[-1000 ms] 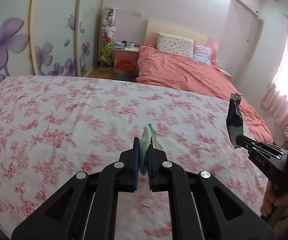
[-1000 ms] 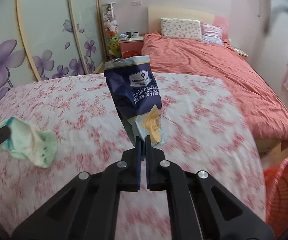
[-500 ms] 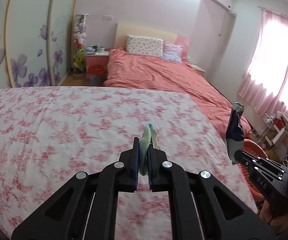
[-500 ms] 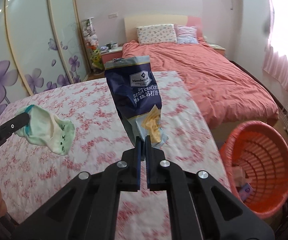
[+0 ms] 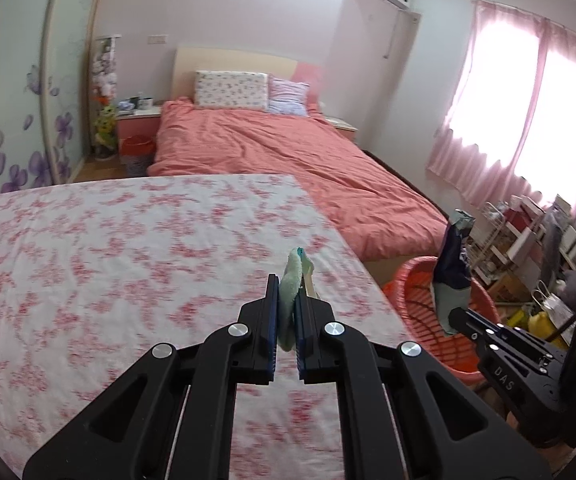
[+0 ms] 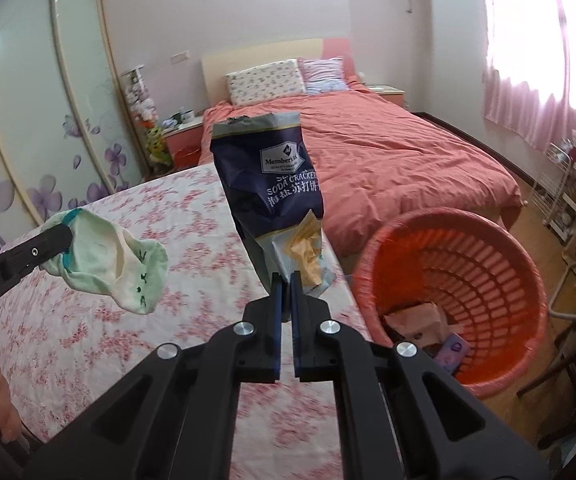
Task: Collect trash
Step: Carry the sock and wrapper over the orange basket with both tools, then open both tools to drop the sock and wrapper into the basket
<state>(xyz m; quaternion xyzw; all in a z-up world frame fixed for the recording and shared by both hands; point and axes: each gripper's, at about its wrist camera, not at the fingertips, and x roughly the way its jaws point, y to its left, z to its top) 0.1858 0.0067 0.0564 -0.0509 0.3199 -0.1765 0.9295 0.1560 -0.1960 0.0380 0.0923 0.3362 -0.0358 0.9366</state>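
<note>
My left gripper (image 5: 286,280) is shut on a pale green sock (image 5: 292,282) with a teal cuff, held above the flowered bed cover. In the right wrist view the same sock (image 6: 112,260) hangs from the left gripper (image 6: 66,240) at the left. My right gripper (image 6: 286,280) is shut on the lower edge of a dark blue soda cracker bag (image 6: 274,188), upright above the bed's right edge. From the left wrist view, that bag (image 5: 453,264) hangs over the orange basket (image 5: 415,280). The orange basket (image 6: 499,248) stands on the floor right of the bed, with several scraps inside.
A flowered bed cover (image 5: 108,264) lies below both grippers. Beyond it is a bed with a coral quilt (image 5: 288,152) and pillows. White wire shelves (image 6: 559,196) and clutter stand by the pink-curtained window at right. A wardrobe with purple flowers (image 6: 28,152) lines the left.
Both grippers have swung to the right across the flowered bed, carrying the sock and the cracker bag. The orange basket has come into view and the bag now hangs close to it.
</note>
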